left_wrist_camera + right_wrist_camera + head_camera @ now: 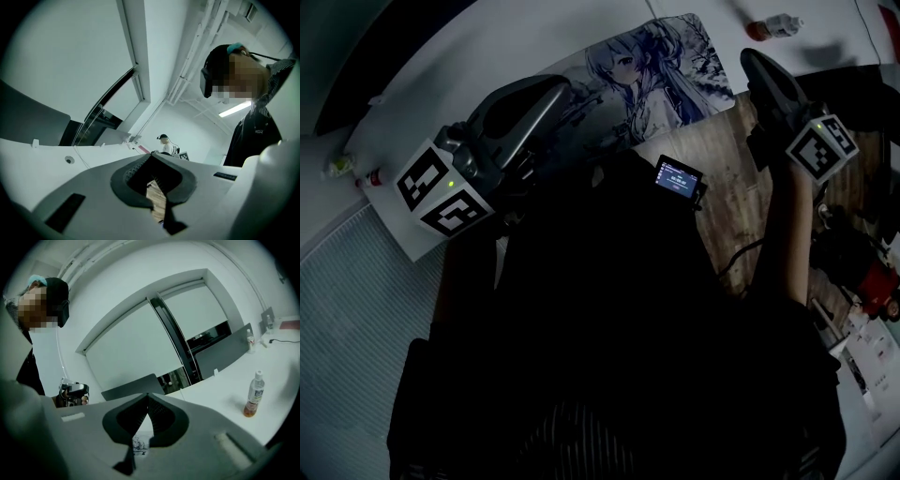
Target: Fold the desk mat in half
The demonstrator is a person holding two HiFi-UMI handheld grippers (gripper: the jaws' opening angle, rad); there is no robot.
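Over desk (739, 192), left hand-held gripper (561, 90) and right hand-held gripper (754, 60) point forward, shut, empty.

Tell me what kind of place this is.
Probably an office or lab workroom: long white desks, big windows with roller blinds drawn over them, and a ceiling strip light.

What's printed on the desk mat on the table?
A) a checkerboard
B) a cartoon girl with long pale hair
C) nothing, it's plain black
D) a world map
B: in the head view the desk mat shows a drawn girl with long pale-blue hair.
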